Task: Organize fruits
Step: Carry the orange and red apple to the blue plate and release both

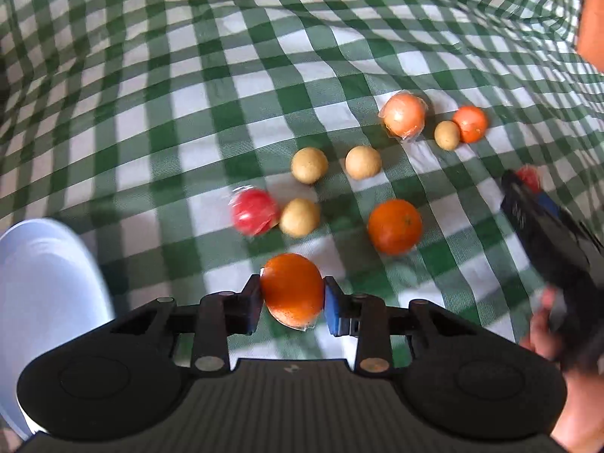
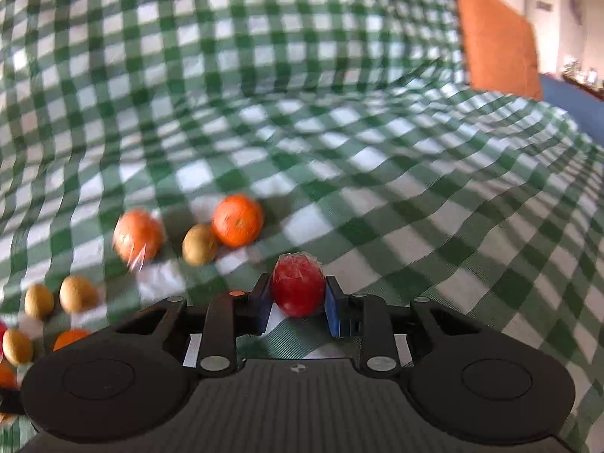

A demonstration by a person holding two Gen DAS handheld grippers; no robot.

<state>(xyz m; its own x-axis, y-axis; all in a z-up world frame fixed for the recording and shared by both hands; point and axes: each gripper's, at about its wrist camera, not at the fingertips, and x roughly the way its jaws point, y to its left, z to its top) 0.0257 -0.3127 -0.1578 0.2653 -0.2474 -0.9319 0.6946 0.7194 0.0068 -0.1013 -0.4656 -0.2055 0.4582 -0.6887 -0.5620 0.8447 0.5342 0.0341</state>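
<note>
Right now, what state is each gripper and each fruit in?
left gripper: shut on a wrapped orange
right gripper: shut on a wrapped red fruit
other red fruit: loose on the checked cloth
bare orange: loose on the cloth

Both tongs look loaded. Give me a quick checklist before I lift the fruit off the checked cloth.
1. Left tongs shut on the plastic-wrapped orange: ok, pads press both sides.
2. Right tongs shut on the wrapped red apple: ok.
3. Both fruits seated deep between the pads: not ok, each sits at the fingertips.
4. White plate beside the left tongs free to take fruit: cannot tell, only its rim shows.
5. Loose fruit clear of the held orange: ok, the nearest bare orange lies apart.
6. Green-and-white checked cloth flat: not ok, it is wrinkled.
</note>
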